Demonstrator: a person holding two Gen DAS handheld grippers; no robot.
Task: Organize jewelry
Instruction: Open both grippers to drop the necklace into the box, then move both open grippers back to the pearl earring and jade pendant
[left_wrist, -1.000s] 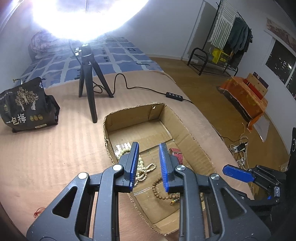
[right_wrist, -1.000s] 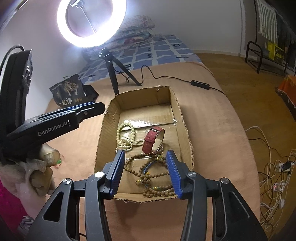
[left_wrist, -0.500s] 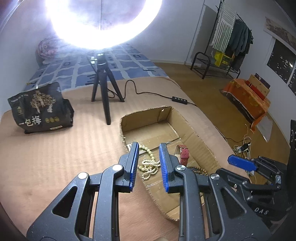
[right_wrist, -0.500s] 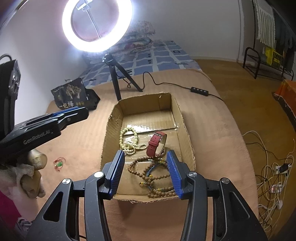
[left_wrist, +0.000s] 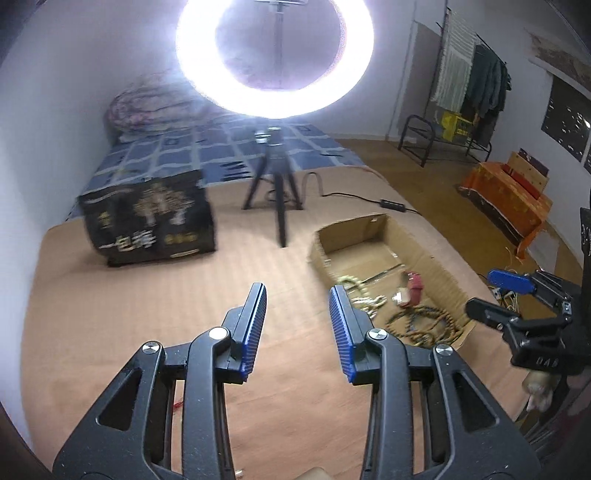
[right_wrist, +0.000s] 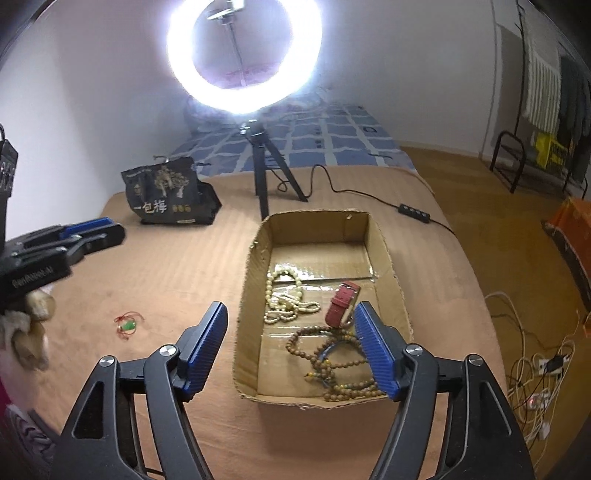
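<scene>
A shallow cardboard box (right_wrist: 251, 295) lies on the tan bed cover and also shows in the left wrist view (left_wrist: 321, 254). In it lie a cream bead necklace (right_wrist: 284, 299), a red watch (right_wrist: 341, 304) and brown bead strands (right_wrist: 332, 365). A small green pendant on a red cord (right_wrist: 128, 325) lies on the cover left of the box. My left gripper (left_wrist: 297, 325) is open and empty, left of the box. My right gripper (right_wrist: 290, 345) is open and empty, wide over the box's near left wall. The left gripper also shows in the right wrist view (right_wrist: 88, 236).
A ring light on a black tripod (right_wrist: 258, 173) stands behind the box, its cable and switch (right_wrist: 413, 212) trailing right. A black printed bag (right_wrist: 166, 192) sits at the back left. Loose cables and a power strip (right_wrist: 539, 373) lie on the floor to the right.
Both grippers have opened wider. The left gripper has swung left, off the box and over the bare cover. The right gripper has shifted left and slightly back.
</scene>
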